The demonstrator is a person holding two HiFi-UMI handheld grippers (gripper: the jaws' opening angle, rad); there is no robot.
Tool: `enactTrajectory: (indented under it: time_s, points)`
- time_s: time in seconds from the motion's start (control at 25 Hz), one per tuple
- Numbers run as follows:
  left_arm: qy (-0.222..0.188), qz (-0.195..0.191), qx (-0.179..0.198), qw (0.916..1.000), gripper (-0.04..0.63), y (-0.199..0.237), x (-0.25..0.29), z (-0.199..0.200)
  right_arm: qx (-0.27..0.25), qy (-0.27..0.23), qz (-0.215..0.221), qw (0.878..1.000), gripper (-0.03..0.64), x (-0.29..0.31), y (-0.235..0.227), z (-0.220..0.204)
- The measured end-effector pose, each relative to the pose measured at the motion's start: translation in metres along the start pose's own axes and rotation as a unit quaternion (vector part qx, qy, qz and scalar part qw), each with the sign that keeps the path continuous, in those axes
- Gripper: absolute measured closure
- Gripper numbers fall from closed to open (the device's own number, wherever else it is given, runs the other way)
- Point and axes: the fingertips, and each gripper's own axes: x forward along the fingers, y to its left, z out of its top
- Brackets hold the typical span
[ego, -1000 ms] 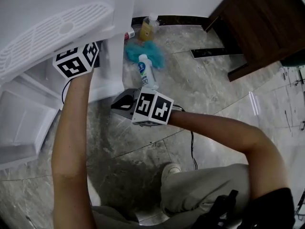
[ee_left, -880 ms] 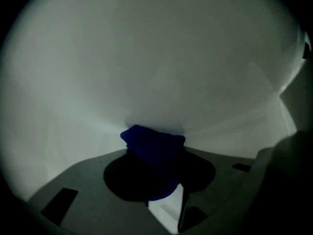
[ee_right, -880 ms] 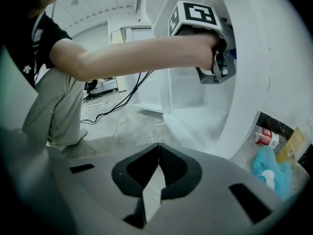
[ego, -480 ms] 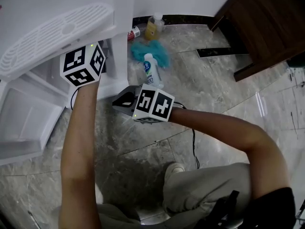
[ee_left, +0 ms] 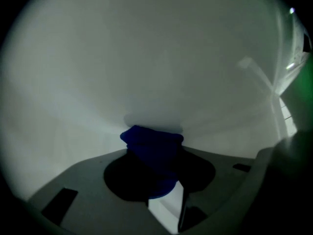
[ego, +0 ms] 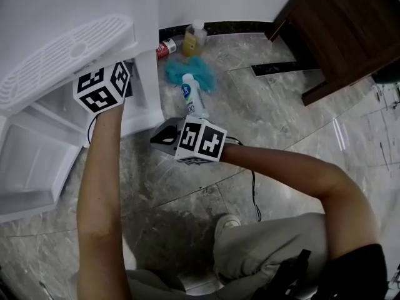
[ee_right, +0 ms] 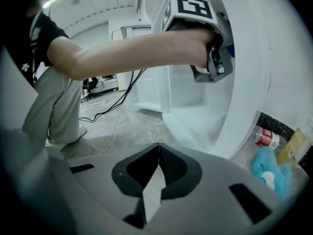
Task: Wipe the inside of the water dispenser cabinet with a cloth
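The white water dispenser cabinet (ego: 147,74) stands open at the left of the head view. My left gripper (ee_left: 155,148) reaches into it, shut on a bunched dark blue cloth (ee_left: 152,143) whose front touches the pale inner wall (ee_left: 156,58). In the head view only its marker cube (ego: 102,87) shows, with the jaws hidden inside. The right gripper view shows that gripper (ee_right: 218,58) inside the cabinet (ee_right: 244,87), a bit of blue at its tip. My right gripper (ee_right: 157,155) is shut and holds nothing. It hangs low over the floor outside the cabinet, jaws (ego: 164,135) pointing at its base.
On the floor right of the cabinet lie a teal cloth (ego: 187,72), a white bottle (ego: 192,95), a red can (ego: 165,47) and a yellowish bottle (ego: 194,37). Dark wooden furniture (ego: 340,30) stands at the upper right. A cable (ego: 254,195) trails near my knee.
Both grippers stay about where they were. Only the head view has shifted slightly.
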Motion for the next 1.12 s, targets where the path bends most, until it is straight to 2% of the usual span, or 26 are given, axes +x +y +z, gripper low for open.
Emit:
enactTrajectory:
  time_s: [0.28, 0.52, 0.64, 0.8, 0.88, 0.96, 1.12]
  points:
    - [-0.008, 0.003, -0.007, 0.9999, 0.452, -0.001, -0.003, -0.001, 0.018, -0.007, 0.002, 1.000, 0.618, 0.008, -0.008, 0.004]
    - [0.000, 0.000, 0.017, 0.9999, 0.453, 0.006, 0.010, 0.003, 0.027, -0.004, -0.001, 1.000, 0.618, 0.002, -0.009, -0.004]
    - [0.013, -0.018, 0.029, 0.9993, 0.453, 0.003, 0.008, 0.003, 0.032, -0.003, -0.009, 0.999, 0.618, 0.000, -0.014, -0.004]
    - [0.046, -0.066, 0.070, 0.9943, 0.451, -0.005, -0.004, -0.005, 0.036, -0.010, -0.010, 0.999, 0.618, 0.008, -0.018, 0.012]
    - [0.060, -0.096, 0.094, 0.9891, 0.451, -0.012, -0.018, -0.008, 0.029, -0.013, -0.003, 0.999, 0.618, 0.016, -0.013, 0.023]
    - [0.075, -0.133, 0.135, 0.9791, 0.451, -0.021, -0.037, -0.012, 0.026, -0.017, 0.004, 1.000, 0.618, 0.023, -0.006, 0.034]
    - [0.117, -0.211, 0.210, 0.9476, 0.451, -0.029, -0.092, -0.022, 0.037, -0.040, 0.005, 0.999, 0.618, 0.032, -0.005, 0.062]
